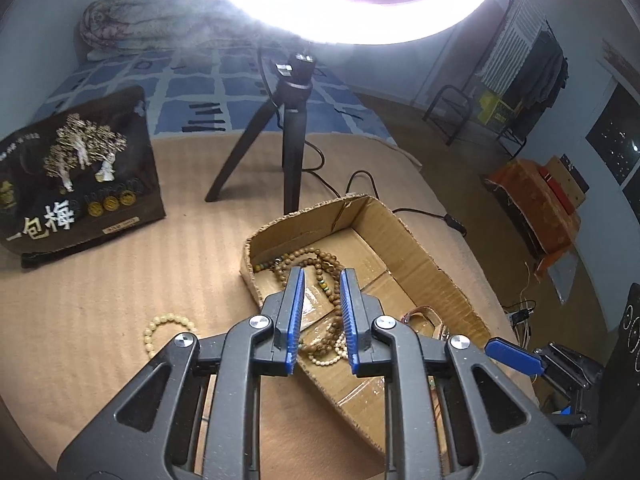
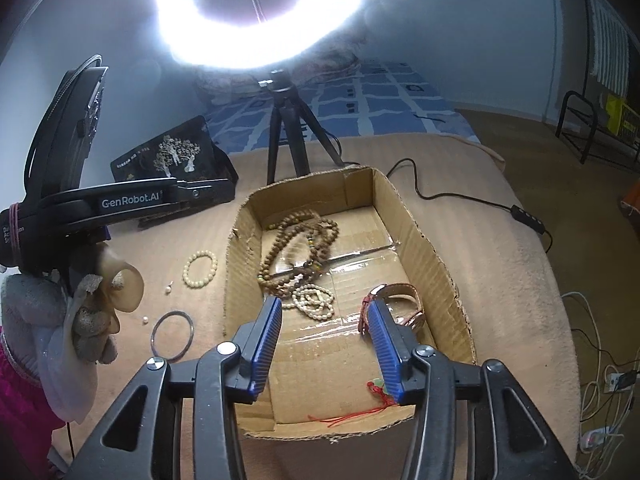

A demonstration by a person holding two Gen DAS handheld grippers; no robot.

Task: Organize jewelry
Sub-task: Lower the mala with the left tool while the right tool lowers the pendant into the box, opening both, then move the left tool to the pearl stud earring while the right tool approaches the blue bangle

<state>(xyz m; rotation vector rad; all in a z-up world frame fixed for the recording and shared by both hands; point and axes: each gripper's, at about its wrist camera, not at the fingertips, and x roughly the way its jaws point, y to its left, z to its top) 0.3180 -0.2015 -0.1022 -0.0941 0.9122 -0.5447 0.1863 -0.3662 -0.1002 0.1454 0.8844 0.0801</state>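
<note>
An open cardboard box (image 2: 424,236) (image 1: 416,248) sits on the beige blanket. Inside lie brown bead strands (image 2: 300,240) (image 1: 320,264), a small cream bead strand (image 2: 314,300), a pink-strap watch (image 2: 400,296) and a red cord with a green pendant (image 2: 376,390). My left gripper (image 1: 321,276) is open and empty above the box's left end. My right gripper (image 2: 325,308) is open and empty above the box's near half. On the blanket left of the box lie a cream bead bracelet (image 2: 200,269) (image 1: 160,330), a thin metal bangle (image 2: 173,335) and two loose pearls (image 2: 168,289).
A ring light on a black tripod (image 1: 290,136) (image 2: 288,136) stands behind the box, its cable (image 2: 472,200) running right. A dark printed bag (image 1: 76,176) (image 2: 172,164) stands at the left. The left gripper's body and gloved hand (image 2: 80,320) show at the left.
</note>
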